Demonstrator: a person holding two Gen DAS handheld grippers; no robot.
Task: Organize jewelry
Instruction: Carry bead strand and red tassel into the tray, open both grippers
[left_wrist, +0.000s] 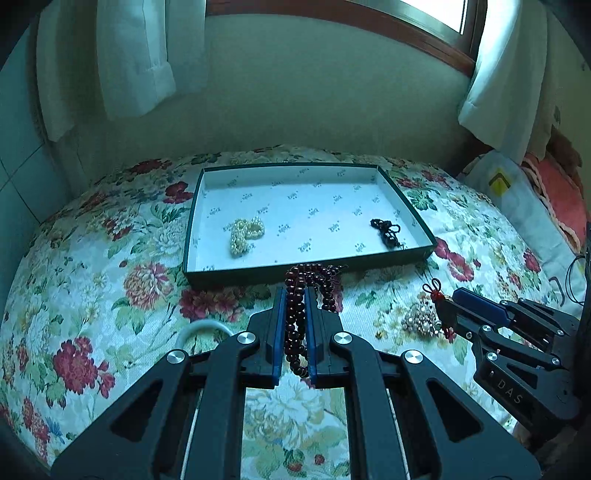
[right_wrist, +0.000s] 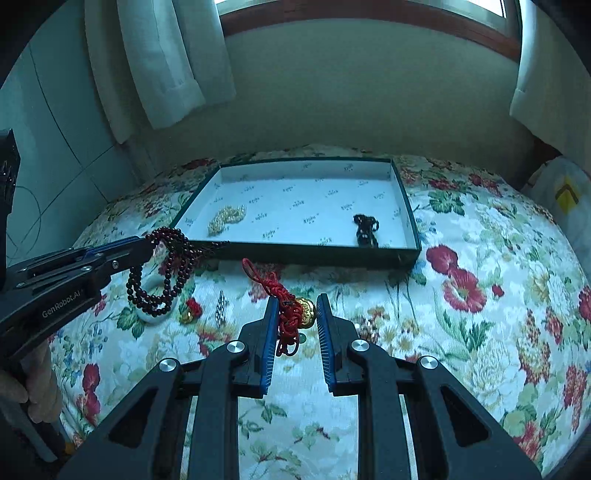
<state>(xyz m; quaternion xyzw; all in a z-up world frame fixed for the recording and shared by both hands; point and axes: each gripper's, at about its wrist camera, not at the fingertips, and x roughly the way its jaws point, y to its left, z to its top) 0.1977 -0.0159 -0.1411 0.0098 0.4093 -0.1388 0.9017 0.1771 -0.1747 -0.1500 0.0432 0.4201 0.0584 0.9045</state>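
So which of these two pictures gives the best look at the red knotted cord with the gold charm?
The right wrist view. The red knotted cord with the gold charm fills the gap between the right gripper fingers, knots and charm clearly visible. In the left wrist view the same ornament is small, off to the right, half hidden by that gripper's tip.

Floral bedspread (right_wrist: 461, 258), box tray (right_wrist: 413, 225), white bangle (right_wrist: 147, 317)

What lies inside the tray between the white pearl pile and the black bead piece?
Nothing: between the cream pearl pile and the black bead bracelet only the shallow green-rimmed tray's printed white floor shows, in both wrist views.
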